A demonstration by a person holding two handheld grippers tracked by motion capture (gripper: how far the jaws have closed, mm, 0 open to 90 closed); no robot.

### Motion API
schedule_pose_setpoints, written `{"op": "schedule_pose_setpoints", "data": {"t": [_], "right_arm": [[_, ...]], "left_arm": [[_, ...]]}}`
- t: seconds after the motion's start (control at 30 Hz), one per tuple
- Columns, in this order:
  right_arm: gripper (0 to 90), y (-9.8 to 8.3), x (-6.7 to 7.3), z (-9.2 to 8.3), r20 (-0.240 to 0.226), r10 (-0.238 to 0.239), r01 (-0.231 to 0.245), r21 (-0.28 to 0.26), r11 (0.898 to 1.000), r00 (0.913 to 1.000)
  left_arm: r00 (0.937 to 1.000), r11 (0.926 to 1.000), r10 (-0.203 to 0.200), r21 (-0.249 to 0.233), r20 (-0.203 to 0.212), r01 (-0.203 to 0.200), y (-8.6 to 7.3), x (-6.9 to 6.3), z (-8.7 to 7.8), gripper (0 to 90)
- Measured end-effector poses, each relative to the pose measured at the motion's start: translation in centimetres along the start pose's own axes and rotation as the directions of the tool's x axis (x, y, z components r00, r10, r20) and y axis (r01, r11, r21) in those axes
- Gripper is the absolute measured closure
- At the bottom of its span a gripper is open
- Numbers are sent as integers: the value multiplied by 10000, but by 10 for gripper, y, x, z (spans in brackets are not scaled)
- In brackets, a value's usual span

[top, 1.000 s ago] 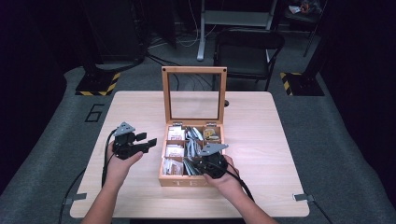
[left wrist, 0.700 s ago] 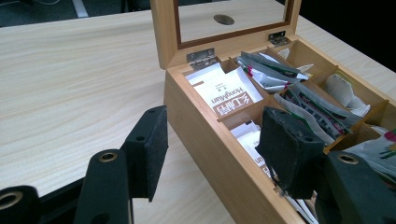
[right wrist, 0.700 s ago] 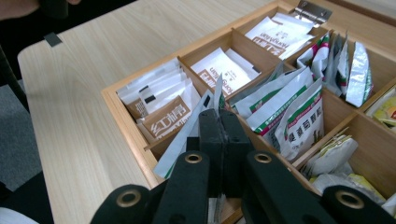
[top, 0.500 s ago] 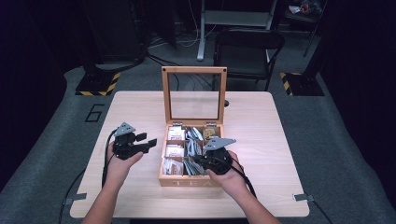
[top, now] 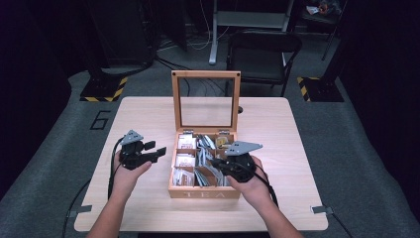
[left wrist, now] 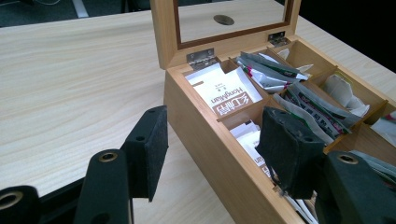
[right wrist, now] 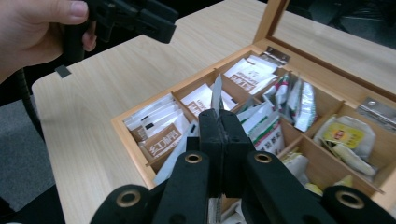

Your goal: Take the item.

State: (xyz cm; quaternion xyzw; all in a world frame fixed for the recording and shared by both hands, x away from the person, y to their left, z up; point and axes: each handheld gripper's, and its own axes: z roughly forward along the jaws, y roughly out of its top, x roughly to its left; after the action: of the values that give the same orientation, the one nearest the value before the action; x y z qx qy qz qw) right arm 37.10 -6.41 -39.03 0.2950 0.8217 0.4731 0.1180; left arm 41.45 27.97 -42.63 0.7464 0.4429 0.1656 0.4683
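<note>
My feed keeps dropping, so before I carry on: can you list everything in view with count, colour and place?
light wooden table: one, pale wood, centre of the dark grey floor.
open wooden tea box with a glass-paned lid: one, honey wood, mid-table, lid upright.
sachets of tea: many, white, silver and brown, in the box's compartments.
thin white sachet: one, pinched in the right gripper's jaws above the box.
black chair: one, behind the table.
yellow-and-black striped floor markings: two, either side behind the table.
left gripper: black, jaws open, left of the box, nothing between them.
right gripper: black, shut on the sachet.
</note>
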Motion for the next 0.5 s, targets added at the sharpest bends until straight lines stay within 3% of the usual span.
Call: {"op": "schedule_pose_setpoints", "data": {"t": [0.5], "right_arm": [[897,-4,-26,-21,805,451,-446,-78,9990,9957]], "left_arm": [[10000,10000,-17,6,6,17,0,1,0,423]]}}
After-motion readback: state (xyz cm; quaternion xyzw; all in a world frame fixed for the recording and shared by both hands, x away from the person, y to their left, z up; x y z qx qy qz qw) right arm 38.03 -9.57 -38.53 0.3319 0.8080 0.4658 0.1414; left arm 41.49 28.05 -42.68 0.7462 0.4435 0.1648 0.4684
